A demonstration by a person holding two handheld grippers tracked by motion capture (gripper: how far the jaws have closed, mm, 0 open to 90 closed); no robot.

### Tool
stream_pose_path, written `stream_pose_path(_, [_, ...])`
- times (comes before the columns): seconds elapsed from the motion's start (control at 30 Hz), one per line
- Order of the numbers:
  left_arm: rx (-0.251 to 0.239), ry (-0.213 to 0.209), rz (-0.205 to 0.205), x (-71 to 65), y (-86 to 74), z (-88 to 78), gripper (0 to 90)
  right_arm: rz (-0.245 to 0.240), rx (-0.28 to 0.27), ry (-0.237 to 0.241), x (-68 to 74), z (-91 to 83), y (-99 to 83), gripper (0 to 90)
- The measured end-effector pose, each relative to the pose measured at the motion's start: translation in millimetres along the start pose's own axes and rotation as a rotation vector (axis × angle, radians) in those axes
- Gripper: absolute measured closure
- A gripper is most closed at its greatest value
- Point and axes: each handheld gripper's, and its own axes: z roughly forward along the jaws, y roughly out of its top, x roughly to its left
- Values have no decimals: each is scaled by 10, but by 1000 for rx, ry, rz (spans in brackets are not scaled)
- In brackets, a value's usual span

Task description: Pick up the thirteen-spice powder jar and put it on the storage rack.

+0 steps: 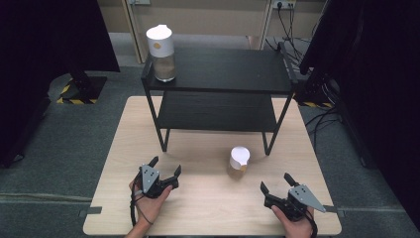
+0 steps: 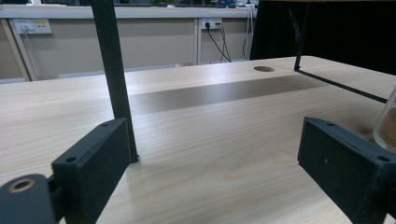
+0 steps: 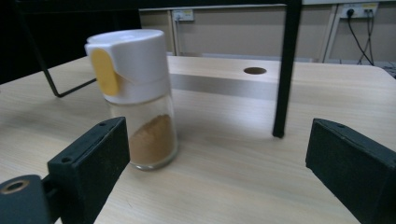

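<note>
A small spice jar with a white flip cap and brown powder inside is standing upright on the bare wood just right of centre in the high view, a little in front of the shelf rack's right front leg. In the right gripper view the same jar is sitting left of centre, its base just beyond the left jaw and outside the gap between the jaws. The right gripper is resting low in the lower right of the high view, near the jar but not touching it, with its jaws spread wide and holding nothing. The left gripper is lying in the lower left, also wide apart and empty; in its own view a sliver of the jar's glass is peeking in at the right edge, and a rack leg is rising at upper left. A second, taller jar is already standing on the top shelf, at the upper left of the rack.

This looks like the approach step, before any grasp: the likely job is moving the small jar onto the rack. The next move is calling for the right gripper to swing left and forward so the glass body sits between both jaws, then close below the cap. The table around it is offering plenty of room.
</note>
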Motion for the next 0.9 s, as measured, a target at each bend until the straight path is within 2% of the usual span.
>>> stream_pose_path(0.3, [3,-2,5,3,6,2,90,-15,-12,49,147,222,106,68])
stream_pose_path(0.6, [3,-2,9,0,5,2,90,-19,-23,72,245,362,166,69])
stream_pose_path(0.9, [5,-6,8,8,9,3,89,-29,-17,90,357,598,233,78])
